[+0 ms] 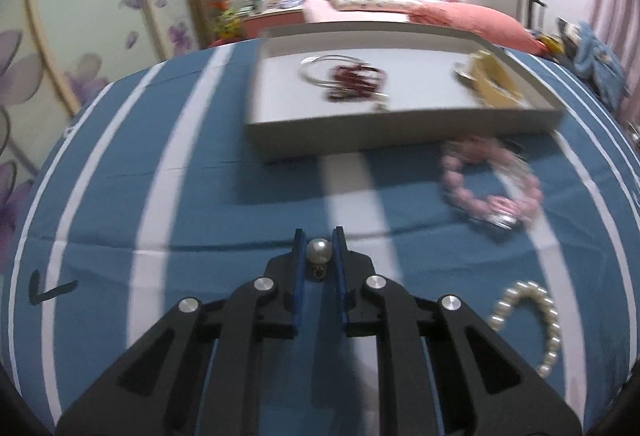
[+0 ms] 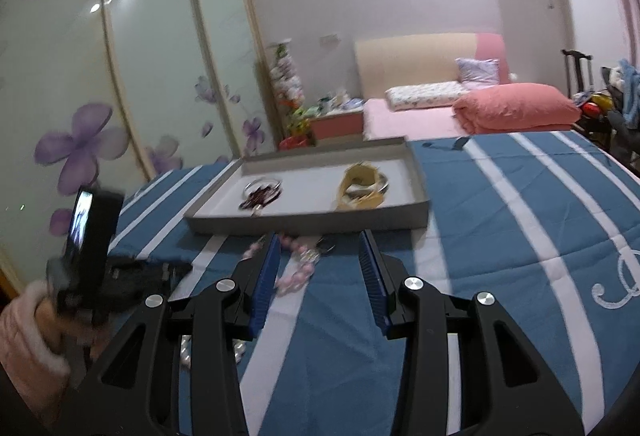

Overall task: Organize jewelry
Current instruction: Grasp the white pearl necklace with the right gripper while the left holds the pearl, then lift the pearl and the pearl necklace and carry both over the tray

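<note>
My left gripper (image 1: 319, 236) is shut on a single grey pearl piece (image 1: 319, 251) with a small metal fitting under it, held above the blue striped cloth. Ahead lies the shallow grey tray (image 1: 400, 127), holding a silver bangle with dark red beads (image 1: 352, 77) and a yellow band (image 1: 494, 75). A pink bead bracelet (image 1: 490, 179) lies on the cloth in front of the tray, and a white pearl strand (image 1: 532, 320) lies nearer, to the right. My right gripper (image 2: 320, 248) is open over the pink bead bracelet (image 2: 298, 268), with nothing clamped between its blue pads.
The striped blue and white cloth (image 1: 160, 195) covers the work surface. In the right wrist view the tray (image 2: 304, 222) sits just beyond the fingers, and the other hand's gripper unit (image 2: 92, 244) with a pink sleeve (image 2: 24, 340) is at the left. A bed and wardrobe stand behind.
</note>
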`<state>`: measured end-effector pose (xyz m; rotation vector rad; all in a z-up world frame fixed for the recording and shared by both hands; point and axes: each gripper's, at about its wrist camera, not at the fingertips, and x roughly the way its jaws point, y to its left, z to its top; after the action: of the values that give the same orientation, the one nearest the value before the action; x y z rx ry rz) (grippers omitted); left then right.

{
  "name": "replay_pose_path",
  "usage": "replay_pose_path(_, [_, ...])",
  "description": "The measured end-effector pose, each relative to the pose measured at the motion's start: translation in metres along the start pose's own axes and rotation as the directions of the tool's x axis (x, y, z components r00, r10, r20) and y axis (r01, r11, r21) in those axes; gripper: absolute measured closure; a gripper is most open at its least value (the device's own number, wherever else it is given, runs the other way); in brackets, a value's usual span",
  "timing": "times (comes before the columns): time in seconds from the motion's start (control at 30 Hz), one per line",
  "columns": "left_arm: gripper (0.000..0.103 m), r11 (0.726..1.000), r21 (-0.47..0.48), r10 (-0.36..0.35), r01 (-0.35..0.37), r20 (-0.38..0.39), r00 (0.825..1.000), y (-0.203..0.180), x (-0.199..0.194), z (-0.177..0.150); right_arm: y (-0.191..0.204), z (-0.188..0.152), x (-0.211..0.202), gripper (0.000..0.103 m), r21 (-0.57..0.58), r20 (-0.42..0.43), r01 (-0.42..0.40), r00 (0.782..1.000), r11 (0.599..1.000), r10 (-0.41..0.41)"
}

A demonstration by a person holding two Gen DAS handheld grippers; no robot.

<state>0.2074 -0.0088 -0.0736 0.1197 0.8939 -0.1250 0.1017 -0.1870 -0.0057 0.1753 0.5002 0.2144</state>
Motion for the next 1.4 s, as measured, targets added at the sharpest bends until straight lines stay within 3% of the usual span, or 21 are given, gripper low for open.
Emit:
replay_pose_path(0.13, [0.089, 0.999, -0.047, 0.007, -0.007, -0.002, 1.000, 0.019, 0.002, 0.003, 0.019, -0.009, 0.010, 0.061, -0.063, -0.090, -0.067, 0.994, 0.996, 0.061])
replay_pose_path(0.27, [0.089, 0.999, -0.045, 0.010, -0.010, -0.002, 1.000, 0.022, 0.001, 0.003, 0.041, -0.021, 0.027, 0.061, -0.125, -0.221, -0.134, 0.970, 0.983, 0.104])
replay_pose_path(0.47, [0.089, 0.999, -0.051, 0.003, -0.003, -0.001, 1.000, 0.025, -0.001, 0.003, 0.062, -0.039, 0.050, 0.067, -0.191, -0.367, -0.132, 0.929, 0.973, 0.054])
replay_pose_path(0.57, [0.089, 0.999, -0.050, 0.004, -0.004, -0.001, 1.000, 0.024, 0.000, 0.003, 0.060, -0.044, 0.055, 0.080, -0.193, -0.401, -0.116, 0.916, 0.974, 0.029])
replay_pose_path(0.63, [0.089, 0.999, -0.050, 0.003, -0.003, 0.000, 1.000, 0.024, 0.000, 0.003, 0.057, -0.044, 0.053, 0.092, -0.207, -0.398, -0.104, 0.917, 0.973, 0.014])
replay_pose_path(0.8, [0.089, 0.999, -0.050, 0.003, -0.003, -0.001, 1.000, 0.025, 0.000, 0.003, 0.036, -0.038, 0.057, 0.093, -0.214, -0.378, 0.005, 0.922, 0.977, -0.087])
replay_pose_path(0.93, [0.089, 0.999, -0.050, 0.003, -0.003, 0.000, 1.000, 0.025, 0.000, 0.003, 0.003, -0.030, 0.053, 0.093, -0.128, -0.346, 0.099, 0.928, 0.987, -0.137])
replay_pose_path(1.23, [0.089, 0.998, -0.070, -0.002, 0.002, 0.003, 1.000, 0.023, -0.002, 0.002, -0.019, 0.001, 0.023, 0.093, -0.007, -0.152, 0.079, 0.985, 0.997, -0.079])
replay_pose_path(1.4, [0.089, 0.995, -0.100, 0.001, 0.002, 0.022, 1.000, 0.025, -0.008, -0.001, -0.018, 0.014, 0.011, 0.093, 0.015, -0.058, 0.050, 0.997, 0.999, -0.050])
